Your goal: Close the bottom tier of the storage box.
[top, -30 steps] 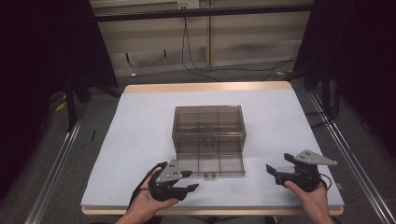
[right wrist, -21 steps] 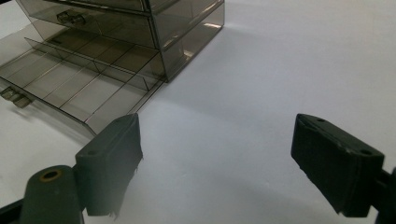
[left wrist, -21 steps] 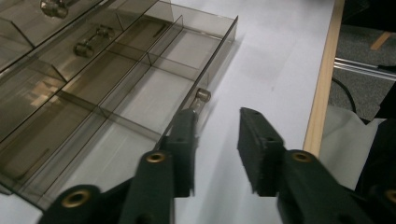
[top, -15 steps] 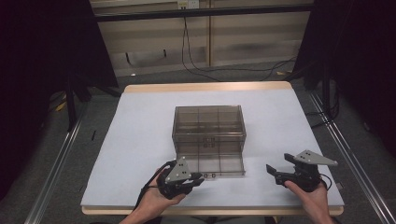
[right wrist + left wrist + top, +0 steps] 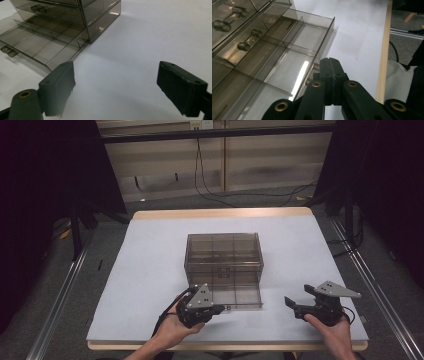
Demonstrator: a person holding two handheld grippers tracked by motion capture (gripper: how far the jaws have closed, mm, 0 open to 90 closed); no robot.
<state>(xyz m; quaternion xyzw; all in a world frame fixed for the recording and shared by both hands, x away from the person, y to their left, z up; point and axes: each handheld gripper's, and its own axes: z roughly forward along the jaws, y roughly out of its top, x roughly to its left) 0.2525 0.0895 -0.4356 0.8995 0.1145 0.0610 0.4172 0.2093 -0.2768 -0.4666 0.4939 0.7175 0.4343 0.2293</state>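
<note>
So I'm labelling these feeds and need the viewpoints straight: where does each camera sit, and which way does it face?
High view: above the person's side, looking forward and down at the drawer cabinet; forearms and both grippers show.
Left gripper view: on the left gripper, jaws together at the open drawer.
Right gripper view: on the right gripper, jaws apart over the table.
All share the open drawer.

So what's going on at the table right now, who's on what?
A person holds a gripper in each hand at a white table. The left gripper is shut at the front edge of the smoky clear drawer unit's bottom drawer, which stands pulled out and looks empty. Whether it actually pinches the drawer's handle is hard to tell. The right gripper is open, over bare table to the right of the unit, touching nothing.
</note>
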